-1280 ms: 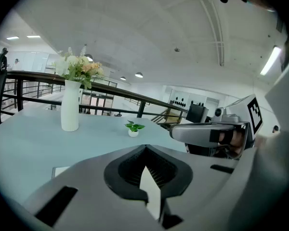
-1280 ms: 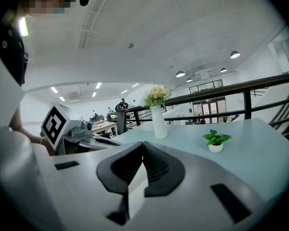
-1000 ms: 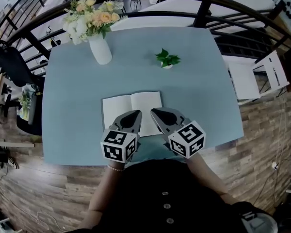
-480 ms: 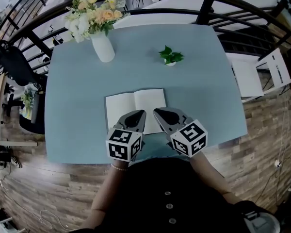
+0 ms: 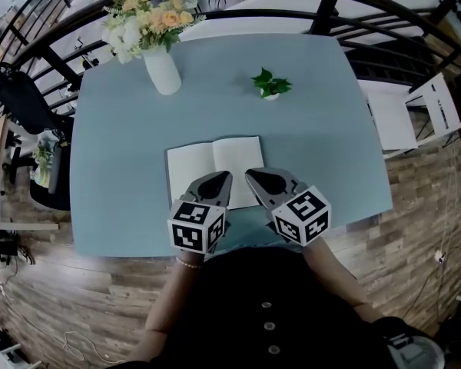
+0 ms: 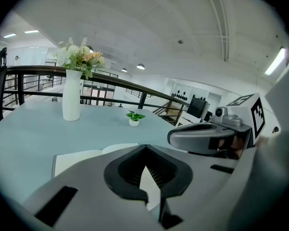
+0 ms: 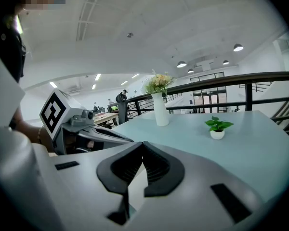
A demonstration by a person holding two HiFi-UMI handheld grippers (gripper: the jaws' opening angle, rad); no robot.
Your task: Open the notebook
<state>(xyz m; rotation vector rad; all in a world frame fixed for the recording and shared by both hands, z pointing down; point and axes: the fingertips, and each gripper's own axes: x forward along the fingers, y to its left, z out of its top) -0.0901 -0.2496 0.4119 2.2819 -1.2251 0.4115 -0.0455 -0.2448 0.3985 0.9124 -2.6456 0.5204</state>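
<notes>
The notebook (image 5: 213, 162) lies open and flat on the light blue table (image 5: 123, 152), its blank white pages facing up. My left gripper (image 5: 221, 178) hovers over the near edge of the left page, shut and holding nothing. Beside it, my right gripper (image 5: 251, 176) hangs over the near edge of the right page, jaws also together and empty. In the left gripper view the closed tips (image 6: 145, 148) point across the notebook (image 6: 79, 159), with the right gripper (image 6: 207, 137) alongside. The right gripper view shows its closed jaws (image 7: 141, 145) and the left gripper (image 7: 84, 131).
A white vase of flowers (image 5: 161, 71) stands at the table's far left, and a small potted plant (image 5: 270, 85) at the far middle. A dark railing (image 5: 323, 14) curves behind the table. A white chair (image 5: 407, 118) stands to the right, a black chair (image 5: 19, 102) to the left.
</notes>
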